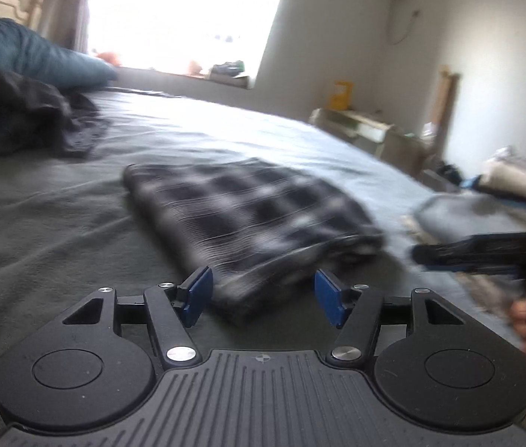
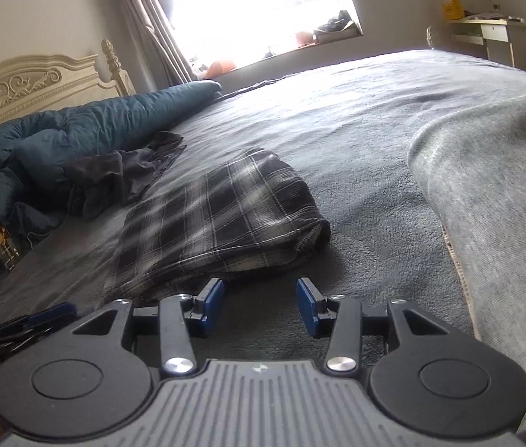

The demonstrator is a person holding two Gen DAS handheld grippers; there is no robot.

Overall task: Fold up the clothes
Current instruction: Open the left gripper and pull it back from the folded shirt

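Lower centre of the left wrist view: left gripper (image 1: 263, 294), blue pads apart, jaws open and empty, nothing pinched, near end of the plaid garment (image 1: 252, 219) lying just ahead of and partly between the tips. Lower centre of the right wrist view: right gripper (image 2: 261, 305), jaws likewise open and empty, bare blanket between the pads, folded edge of the plaid garment (image 2: 222, 212) just beyond the left pad.

Mid frame in both views: plaid garment folded into a flat, thick oblong on the grey bed cover (image 2: 356, 141), black-and-white checked weave, soft flannel look, layered hems showing at the near right corner. Judged step: this piece folded and let go, or ready for one last tidy; next move probably a reach to the next unfolded item, needing a pinch on a single edge rather than a bunched handful.

Right side of the right wrist view: pale grey fleecy cloth (image 2: 494, 186), nubbly and thick. Left, farther back: crumpled dark garment (image 2: 121, 175), thin, limp, slightly shiny, beside a puffy teal quilt (image 2: 76, 130). Far upper left: carved cream headboard (image 2: 32, 85). Top centre: glaring window (image 2: 255, 3).
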